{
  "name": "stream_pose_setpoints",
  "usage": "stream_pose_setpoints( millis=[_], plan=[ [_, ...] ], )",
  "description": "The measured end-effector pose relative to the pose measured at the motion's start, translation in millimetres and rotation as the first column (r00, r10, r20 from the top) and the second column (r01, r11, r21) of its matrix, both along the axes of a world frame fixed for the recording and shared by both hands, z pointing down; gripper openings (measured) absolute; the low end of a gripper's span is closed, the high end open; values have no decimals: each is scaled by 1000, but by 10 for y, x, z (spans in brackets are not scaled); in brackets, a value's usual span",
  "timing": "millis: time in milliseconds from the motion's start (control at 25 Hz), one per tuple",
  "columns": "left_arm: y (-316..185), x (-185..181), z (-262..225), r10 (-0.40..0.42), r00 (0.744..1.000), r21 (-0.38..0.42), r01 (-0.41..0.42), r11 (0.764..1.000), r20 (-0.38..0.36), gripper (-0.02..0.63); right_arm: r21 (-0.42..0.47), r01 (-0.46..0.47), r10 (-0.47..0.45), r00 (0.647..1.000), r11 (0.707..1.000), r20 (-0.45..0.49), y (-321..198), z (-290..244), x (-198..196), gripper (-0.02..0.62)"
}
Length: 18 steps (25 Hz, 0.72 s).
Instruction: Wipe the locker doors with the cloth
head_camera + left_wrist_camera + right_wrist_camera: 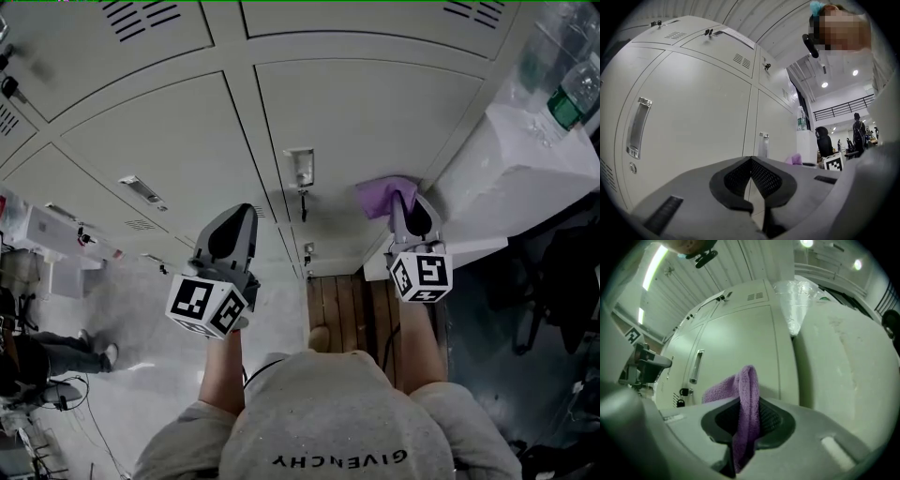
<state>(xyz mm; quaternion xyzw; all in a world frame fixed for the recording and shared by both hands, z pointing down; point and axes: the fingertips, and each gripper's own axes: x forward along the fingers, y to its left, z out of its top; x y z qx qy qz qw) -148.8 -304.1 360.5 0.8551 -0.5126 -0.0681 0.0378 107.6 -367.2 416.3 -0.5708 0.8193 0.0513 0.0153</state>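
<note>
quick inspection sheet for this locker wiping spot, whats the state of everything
surface: grey locker doors, all closed
job's things: purple cloth, bunched, held up at a door near its right edge; contact unclear
clutter: water bottle on the white cabinet at the right
grippers: right claw shut on the cloth; left claw shut, empty, apparently short of the doors
cables: thin cables on the floor at lower left
surroundings: wooden floor strip below the lockers; bystander's legs at the left
</note>
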Motion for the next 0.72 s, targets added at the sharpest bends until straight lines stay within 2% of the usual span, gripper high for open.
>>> stream_pose_setpoints(
  millis=[280, 520, 720],
  plan=[
    [37, -143, 5, -37, 999, 2, 37, 999, -2, -2, -48, 193, -195, 980, 980, -48, 91, 296, -945, 60],
    [107, -436, 34, -116, 993, -12, 116, 993, 4, -2, -87, 259, -265, 962, 962, -60, 120, 502, -1398, 60],
    [153, -586, 89, -154, 988, -19, 154, 988, 11, -2, -139, 286, -290, 957, 948, -6, 110, 630, -1605, 60]
  ],
)
